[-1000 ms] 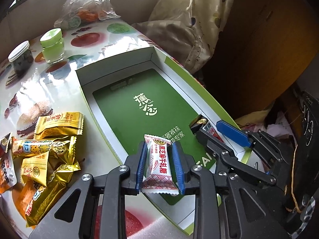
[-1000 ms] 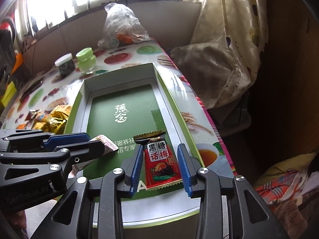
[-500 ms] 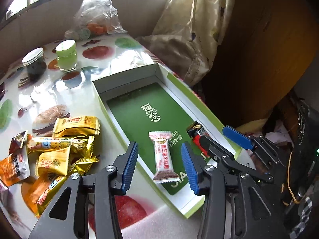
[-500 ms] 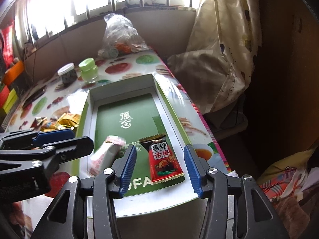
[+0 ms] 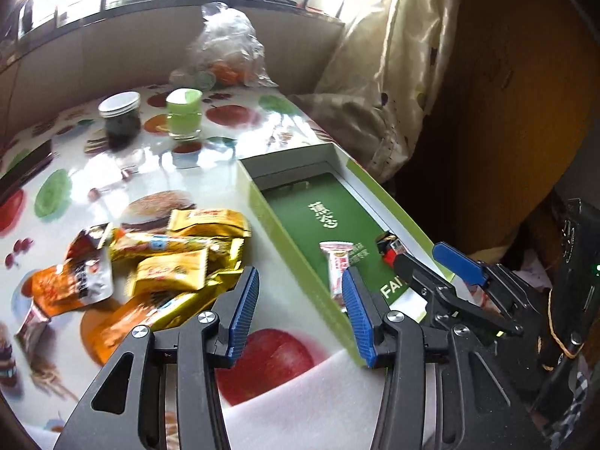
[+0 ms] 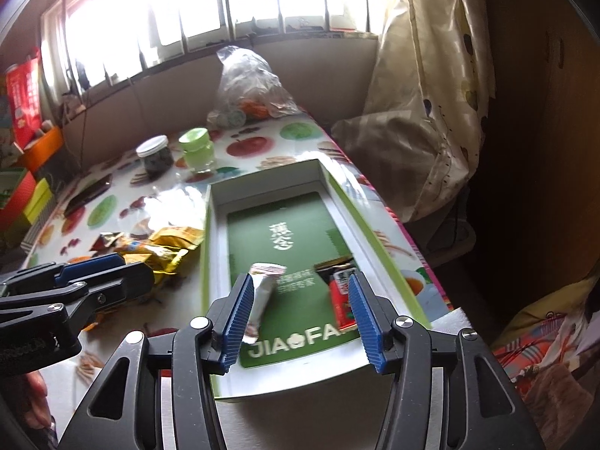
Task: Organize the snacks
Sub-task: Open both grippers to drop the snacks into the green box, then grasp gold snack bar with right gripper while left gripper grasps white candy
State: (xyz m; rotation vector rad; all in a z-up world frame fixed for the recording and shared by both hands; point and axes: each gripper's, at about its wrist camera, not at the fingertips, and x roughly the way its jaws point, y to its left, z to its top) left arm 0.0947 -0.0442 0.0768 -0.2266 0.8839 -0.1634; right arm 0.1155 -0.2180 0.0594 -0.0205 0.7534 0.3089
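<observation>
A shallow green box (image 5: pixel 300 258) (image 6: pixel 205 262) lies on the fruit-print table. Inside it rest a white-and-red candy packet (image 5: pixel 337 262) (image 6: pixel 262 292) and, to its right, a red plum-candy packet (image 5: pixel 392 249) (image 6: pixel 339 300). My left gripper (image 5: pixel 299 277) (image 6: pixel 135 268) hovers open over the box's left wall, with nothing between its fingers. My right gripper (image 6: pixel 299 281) (image 5: pixel 420 255) hangs above the box's near end. Its jaws are opening and empty, with the two packets lying below them. A pile of yellow and orange snack packets (image 5: pixel 176 258) (image 6: pixel 168 243) sits left of the box.
A dark jar (image 5: pixel 120 116) and a green jar (image 5: pixel 184 116) stand at the back, with a plastic bag (image 5: pixel 225 56) behind them. A curtain (image 5: pixel 375 86) hangs past the table's right edge, which runs close along the box. A dark flat object (image 5: pixel 22 172) lies far left.
Both grippers opened and let go of their packets, which now lie in the box. Both then rose and drew back, the left one shifting left towards the pile.
</observation>
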